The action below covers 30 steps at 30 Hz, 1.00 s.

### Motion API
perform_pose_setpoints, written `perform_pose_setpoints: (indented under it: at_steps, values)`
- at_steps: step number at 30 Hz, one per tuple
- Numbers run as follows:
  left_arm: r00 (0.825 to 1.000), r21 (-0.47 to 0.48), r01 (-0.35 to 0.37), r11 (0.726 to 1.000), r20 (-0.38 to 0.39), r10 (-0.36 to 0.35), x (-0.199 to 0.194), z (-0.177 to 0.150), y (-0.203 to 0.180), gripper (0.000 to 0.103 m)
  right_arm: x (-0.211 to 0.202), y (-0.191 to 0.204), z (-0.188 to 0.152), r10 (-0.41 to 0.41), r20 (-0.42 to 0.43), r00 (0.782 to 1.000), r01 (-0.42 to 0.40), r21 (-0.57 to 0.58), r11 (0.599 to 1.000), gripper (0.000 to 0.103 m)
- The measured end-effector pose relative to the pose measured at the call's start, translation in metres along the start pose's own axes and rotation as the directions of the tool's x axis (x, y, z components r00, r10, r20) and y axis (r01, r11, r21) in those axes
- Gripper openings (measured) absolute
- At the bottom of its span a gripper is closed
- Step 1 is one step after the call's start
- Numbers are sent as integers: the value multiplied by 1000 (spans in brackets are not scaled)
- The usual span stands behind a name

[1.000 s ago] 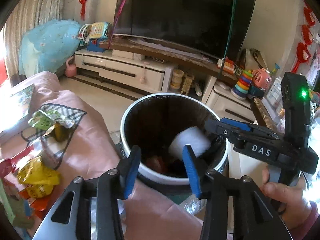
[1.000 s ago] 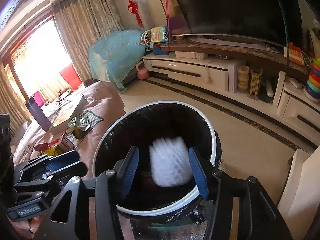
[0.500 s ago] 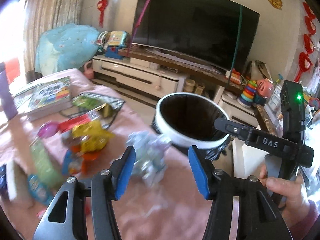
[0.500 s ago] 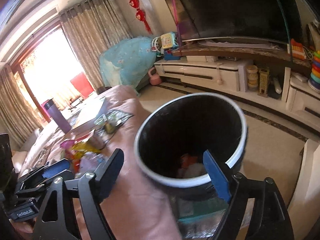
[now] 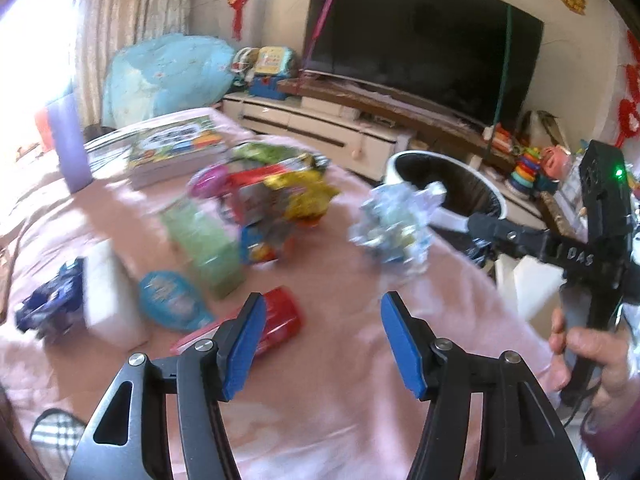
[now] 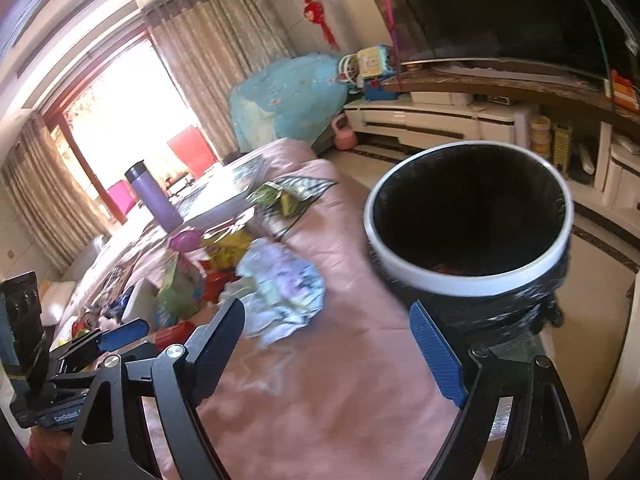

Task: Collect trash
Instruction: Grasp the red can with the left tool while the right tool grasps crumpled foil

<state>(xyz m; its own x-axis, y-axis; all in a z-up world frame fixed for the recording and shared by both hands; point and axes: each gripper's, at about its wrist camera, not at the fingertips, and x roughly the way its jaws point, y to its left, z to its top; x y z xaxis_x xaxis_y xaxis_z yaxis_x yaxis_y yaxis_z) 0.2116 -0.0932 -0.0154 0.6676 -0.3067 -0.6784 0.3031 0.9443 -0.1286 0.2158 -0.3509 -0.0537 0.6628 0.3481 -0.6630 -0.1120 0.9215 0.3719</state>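
Note:
A crumpled pale blue-white wrapper (image 5: 394, 220) lies on the pink cloth (image 5: 340, 400) near the table's edge, also the wrapper (image 6: 280, 288) in the right wrist view. Beside the table stands a black bin with a white rim (image 6: 460, 280), its rim (image 5: 404, 160) showing behind the wrapper. My left gripper (image 5: 322, 320) hovers over the cloth, jaws opening, nothing between them; a red packet (image 5: 280, 320) lies just past its left finger. My right gripper (image 6: 326, 320) stands wide open and empty between the wrapper and the bin.
A heap of yellow and red wrappers (image 5: 304, 196), a green box (image 5: 204, 248), a blue oval packet (image 5: 172, 300) and a white box (image 5: 108, 292) litter the cloth. Books (image 5: 176, 148) and a purple bottle (image 6: 154, 196) stand farther back. TV and cabinet beyond.
Both grippers drew back from over the bin toward the table. A white wad that was between the right fingers is gone, and the right jaws have widened.

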Motion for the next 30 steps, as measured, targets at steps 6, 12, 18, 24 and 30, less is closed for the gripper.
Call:
perform_pose_setpoints:
  at_steps: [6, 12, 18, 24, 30]
  values:
    - [999, -24, -37, 999, -8, 36, -15, -5, 26, 63, 15, 18, -2, 22, -22, 1000, -23, -23, 999, 86]
    - [997, 91, -15, 996, -70, 22, -4, -5, 28, 65, 34, 29, 2, 27, -45, 999, -29, -40, 999, 86]
    - [991, 224, 31, 974, -132, -1, 11, -4, 15, 64, 55, 34, 4, 27, -73, 997, -30, -46, 998, 86]
    - [985, 218, 48, 975, -170, -11, 18, -3, 14, 38, 72, 35, 1, -2, -101, 995, -5, -72, 997, 56]
    - [985, 133, 95, 987, -156, -74, 17, 0, 18, 36, 64, 34, -2, -17, -91, 996, 9, -96, 995, 28]
